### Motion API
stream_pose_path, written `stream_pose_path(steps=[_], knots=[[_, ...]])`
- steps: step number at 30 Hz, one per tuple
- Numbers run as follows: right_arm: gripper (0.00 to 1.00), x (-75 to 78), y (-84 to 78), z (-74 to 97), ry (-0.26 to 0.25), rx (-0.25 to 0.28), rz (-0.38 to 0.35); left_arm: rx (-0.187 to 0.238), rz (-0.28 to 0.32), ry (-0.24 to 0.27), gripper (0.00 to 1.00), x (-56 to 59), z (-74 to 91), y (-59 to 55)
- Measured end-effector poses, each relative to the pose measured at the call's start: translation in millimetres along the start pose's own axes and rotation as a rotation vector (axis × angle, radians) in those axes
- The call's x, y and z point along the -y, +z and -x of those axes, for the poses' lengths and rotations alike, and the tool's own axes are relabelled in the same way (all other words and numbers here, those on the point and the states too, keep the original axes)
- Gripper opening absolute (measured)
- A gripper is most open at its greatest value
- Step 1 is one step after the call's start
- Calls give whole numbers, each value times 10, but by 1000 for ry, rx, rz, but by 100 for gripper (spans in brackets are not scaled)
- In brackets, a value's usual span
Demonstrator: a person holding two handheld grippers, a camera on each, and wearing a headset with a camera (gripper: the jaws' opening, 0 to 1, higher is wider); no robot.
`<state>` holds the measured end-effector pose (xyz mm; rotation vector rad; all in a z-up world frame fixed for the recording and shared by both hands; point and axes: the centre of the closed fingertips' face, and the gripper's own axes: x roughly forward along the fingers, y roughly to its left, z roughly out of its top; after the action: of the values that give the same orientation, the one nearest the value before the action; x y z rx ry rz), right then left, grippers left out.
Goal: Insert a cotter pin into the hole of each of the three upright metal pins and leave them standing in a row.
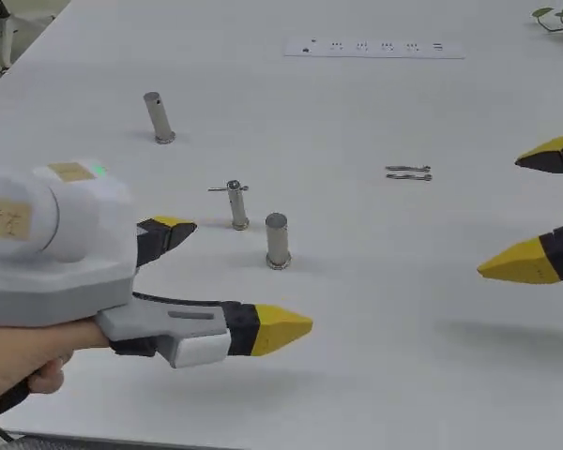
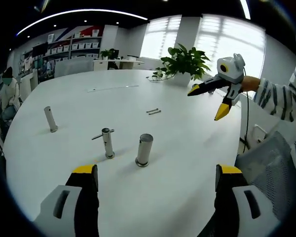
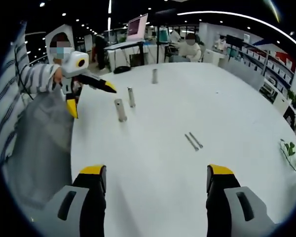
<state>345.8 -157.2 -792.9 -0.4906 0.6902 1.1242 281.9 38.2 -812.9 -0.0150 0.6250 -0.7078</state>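
**Both grippers open and empty, one of three pins fitted**

My left gripper (image 1: 244, 275) hovers nearest, low on the left. Its jaws are spread wide with nothing between them. Just past its tips stands the near pin (image 1: 278, 241), thick and upright on the white table (image 1: 375, 375). Slightly farther and just left of it is the middle pin (image 1: 237, 211), thinner, also upright. A cotter pin (image 1: 218, 189) goes through its top and sticks out mostly to the left.

My right gripper (image 1: 502, 216) is at the right edge above the table, jaws wide apart and empty, well apart from all the pins. Two loose cotter pins (image 1: 408, 172) lie flat side by side, between the middle pin and my right gripper.

Farther back on the left stands the far pin (image 1: 158, 117), well apart from the other two and leaning slightly in the head view. At the far edge lies a white strip (image 1: 373, 48) with dark marks. Plant leaves (image 1: 558, 17) sit in the far right corner.
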Motion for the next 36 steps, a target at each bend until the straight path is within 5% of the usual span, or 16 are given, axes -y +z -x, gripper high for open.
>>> stream_pose_path(steps=[8,16,36], knots=[[70,83,46,-116,96,-78,105,-30,-16,-13,99,12,98,-47],[66,133,-56,-363,196,-184,155,-33,-30,-39,99,97,153,-46],[57,381,33,-691,259,-286,252,-35,-1,-31,94,128,183,-78]])
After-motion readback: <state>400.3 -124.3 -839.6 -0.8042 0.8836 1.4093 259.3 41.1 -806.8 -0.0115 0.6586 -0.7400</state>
